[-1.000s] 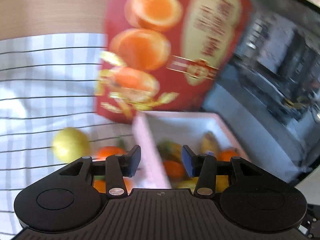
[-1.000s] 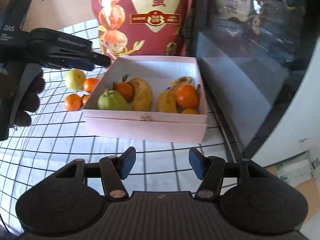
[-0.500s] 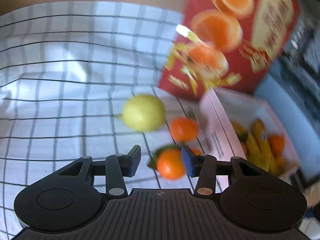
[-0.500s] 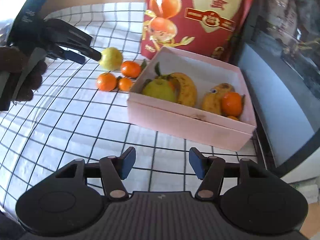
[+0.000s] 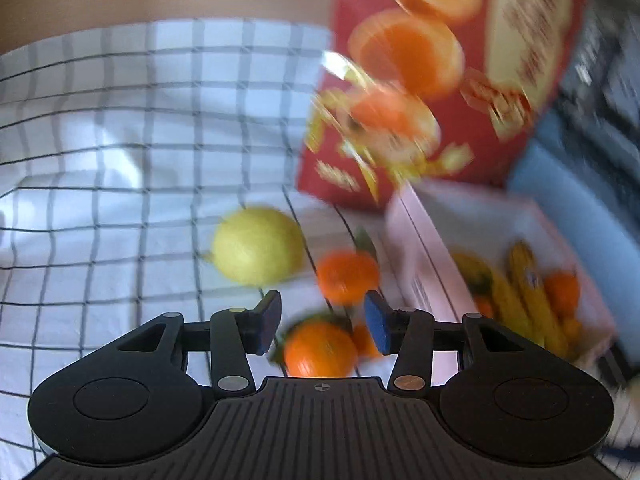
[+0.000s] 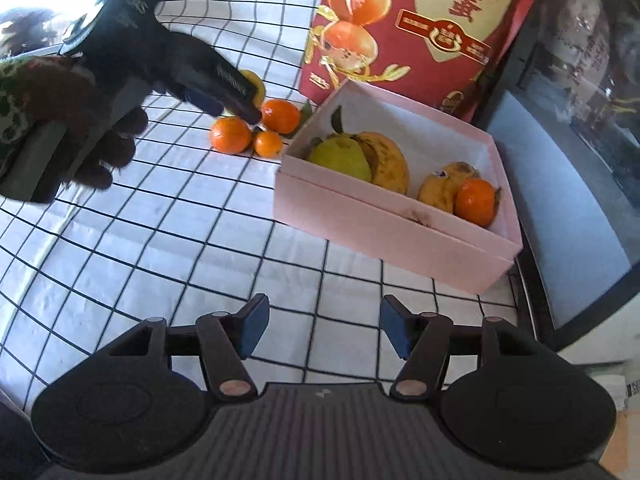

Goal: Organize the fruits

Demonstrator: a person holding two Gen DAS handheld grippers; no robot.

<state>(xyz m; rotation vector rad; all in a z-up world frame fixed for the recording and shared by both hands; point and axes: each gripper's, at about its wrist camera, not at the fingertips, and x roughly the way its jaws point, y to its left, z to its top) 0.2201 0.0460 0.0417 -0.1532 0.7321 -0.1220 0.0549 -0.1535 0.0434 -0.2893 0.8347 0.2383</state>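
Note:
A pink box [image 6: 396,232] on the checked cloth holds a green pear [image 6: 340,158], bananas [image 6: 386,162] and a tangerine [image 6: 476,202]. Left of the box lie three tangerines [image 6: 231,135] and a yellow lemon [image 5: 258,246]. My left gripper [image 5: 320,324] is open and hovers just above the nearest tangerine [image 5: 320,348]; it also shows in the right wrist view [image 6: 236,106], reaching over the loose fruit. My right gripper [image 6: 322,330] is open and empty, over the cloth in front of the box.
A tall red bag printed with oranges [image 6: 416,28] stands behind the box. A dark glass-fronted appliance [image 6: 580,120] stands to the right of the box. The checked cloth [image 6: 140,248] stretches to the left and front.
My left gripper has swung from over the box to the loose fruit on its left and dropped close above the nearest tangerine. My right gripper has shifted left and back slightly.

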